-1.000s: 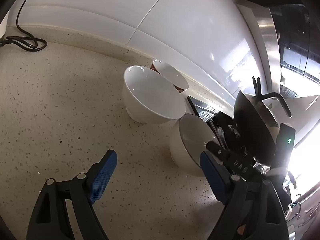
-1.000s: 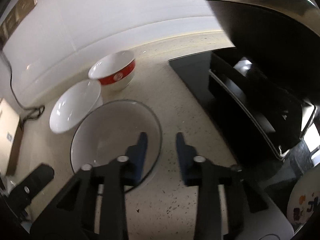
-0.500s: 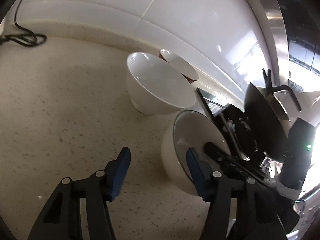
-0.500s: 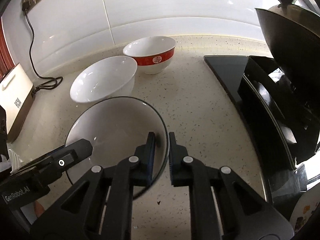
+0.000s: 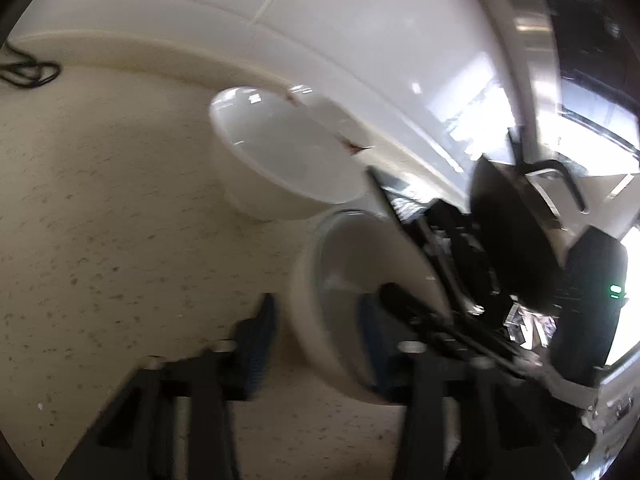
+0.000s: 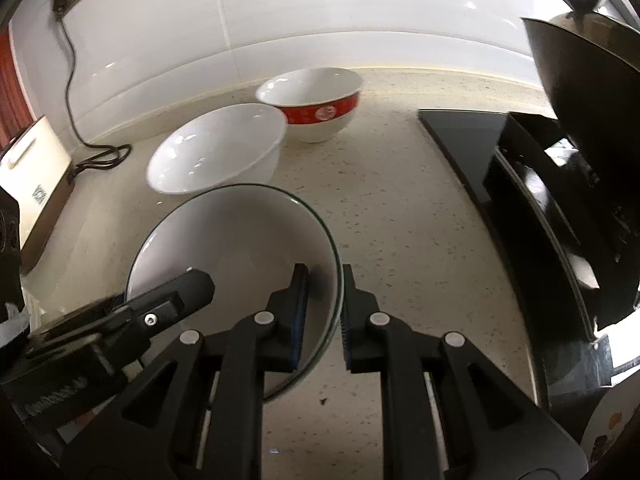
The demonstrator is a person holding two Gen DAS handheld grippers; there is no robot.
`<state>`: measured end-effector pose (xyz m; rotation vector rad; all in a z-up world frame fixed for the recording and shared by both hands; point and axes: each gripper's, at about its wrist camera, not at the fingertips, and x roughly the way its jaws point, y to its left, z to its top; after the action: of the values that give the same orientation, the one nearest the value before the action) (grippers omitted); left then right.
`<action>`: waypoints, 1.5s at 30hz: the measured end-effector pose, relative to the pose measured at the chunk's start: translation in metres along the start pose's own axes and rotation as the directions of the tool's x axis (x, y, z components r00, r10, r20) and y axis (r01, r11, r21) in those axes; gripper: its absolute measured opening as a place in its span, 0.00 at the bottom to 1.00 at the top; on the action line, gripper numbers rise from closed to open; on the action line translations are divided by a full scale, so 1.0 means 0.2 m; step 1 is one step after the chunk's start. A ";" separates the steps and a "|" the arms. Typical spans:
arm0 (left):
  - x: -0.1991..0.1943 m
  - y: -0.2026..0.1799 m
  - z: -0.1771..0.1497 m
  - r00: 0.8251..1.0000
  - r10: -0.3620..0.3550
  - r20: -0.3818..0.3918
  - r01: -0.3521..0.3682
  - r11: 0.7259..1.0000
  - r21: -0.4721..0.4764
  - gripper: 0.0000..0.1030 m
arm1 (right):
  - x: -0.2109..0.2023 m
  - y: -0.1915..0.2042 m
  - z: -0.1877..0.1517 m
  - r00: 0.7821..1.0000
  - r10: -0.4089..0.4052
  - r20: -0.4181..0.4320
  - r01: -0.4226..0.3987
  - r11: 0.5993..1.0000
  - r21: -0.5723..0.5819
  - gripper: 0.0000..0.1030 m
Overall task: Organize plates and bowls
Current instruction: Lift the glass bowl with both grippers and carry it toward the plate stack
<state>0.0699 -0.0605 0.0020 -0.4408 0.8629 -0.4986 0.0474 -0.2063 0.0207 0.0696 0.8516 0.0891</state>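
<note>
A white bowl with a dark rim (image 6: 236, 248) stands on the speckled counter, nearest me. My right gripper (image 6: 324, 312) is shut on its right rim, one finger inside and one outside. My left gripper (image 5: 316, 316) straddles the bowl's left wall (image 5: 308, 320), jaws narrowed around it; the view is blurred, so contact is unclear. Its finger shows in the right wrist view (image 6: 176, 300) inside the bowl. Behind stand a plain white bowl (image 6: 216, 152) and a red-banded bowl (image 6: 316, 108), which also shows in the left wrist view (image 5: 336, 120).
A black cooktop with a stand (image 6: 532, 200) and a dark wok (image 6: 580, 92) fill the right side. A black cable (image 6: 100, 156) and a white box (image 6: 36, 168) lie at the left by the tiled wall. A patterned plate edge (image 6: 608, 428) shows at bottom right.
The right gripper moved onto the dark-rimmed bowl's rim and closed on it. The left gripper moved right and narrowed its jaws around the bowl's opposite wall.
</note>
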 end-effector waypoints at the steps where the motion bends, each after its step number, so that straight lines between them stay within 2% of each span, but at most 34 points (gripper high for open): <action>1: -0.01 -0.01 0.00 1.000 0.025 0.012 -0.025 1.000 0.016 0.33 | -0.01 0.01 0.00 1.000 0.006 0.004 -0.006 1.000 -0.007 0.16; 4: -0.01 -0.03 -0.01 0.993 0.112 0.036 -0.114 0.992 0.058 0.25 | 0.00 0.02 0.00 0.999 0.047 -0.005 -0.047 0.999 -0.002 0.15; 12: -0.10 0.00 -0.01 0.977 0.198 0.077 -0.198 0.980 -0.001 0.19 | -0.03 0.10 0.01 0.990 0.137 0.040 -0.137 0.991 -0.007 0.13; 15: -0.14 0.00 -0.01 0.956 0.273 0.104 -0.274 0.962 -0.011 0.19 | -0.03 0.16 0.02 0.986 0.156 0.053 -0.154 0.988 -0.025 0.13; 18: -0.18 0.01 0.00 0.930 0.336 0.147 -0.335 0.942 -0.028 0.19 | -0.02 0.20 0.03 0.976 0.210 0.066 -0.209 0.978 -0.011 0.13; 24: -0.29 0.10 0.00 0.911 0.384 0.151 -0.369 0.922 -0.118 0.19 | 0.01 0.25 0.05 0.952 0.296 0.078 -0.299 0.954 0.035 0.14; 29: -0.32 0.14 0.00 0.889 0.434 0.147 -0.414 0.898 -0.149 0.19 | 0.04 0.29 0.03 0.938 0.342 0.058 -0.345 0.937 0.056 0.13; 36: -0.39 0.22 -0.03 0.862 0.490 0.132 -0.459 0.863 -0.209 0.20 | 0.08 0.45 0.03 0.920 0.389 0.044 -0.389 0.921 0.003 0.14; 40: -0.46 0.24 -0.02 0.817 0.550 0.172 -0.510 0.829 -0.230 0.20 | 0.10 0.53 0.00 0.905 0.424 0.019 -0.424 0.906 -0.023 0.14; 42: -0.49 0.25 -0.01 0.797 0.574 0.186 -0.530 0.814 -0.240 0.25 | 0.11 0.57 -0.01 0.905 0.426 0.006 -0.425 0.904 -0.039 0.14; 43: -0.50 0.26 -0.01 0.792 0.583 0.181 -0.537 0.806 -0.248 0.27 | 0.12 0.59 -0.02 0.907 0.421 0.001 -0.420 0.906 -0.047 0.15; 45: -0.50 0.29 -0.01 0.793 0.588 0.161 -0.538 0.799 -0.269 0.29 | 0.12 0.60 -0.03 0.911 0.412 -0.004 -0.411 0.910 -0.059 0.15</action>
<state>0.0267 0.0437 0.0288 -0.3986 0.7698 0.2082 0.0537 -0.0846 0.0105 0.1943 0.8149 0.5116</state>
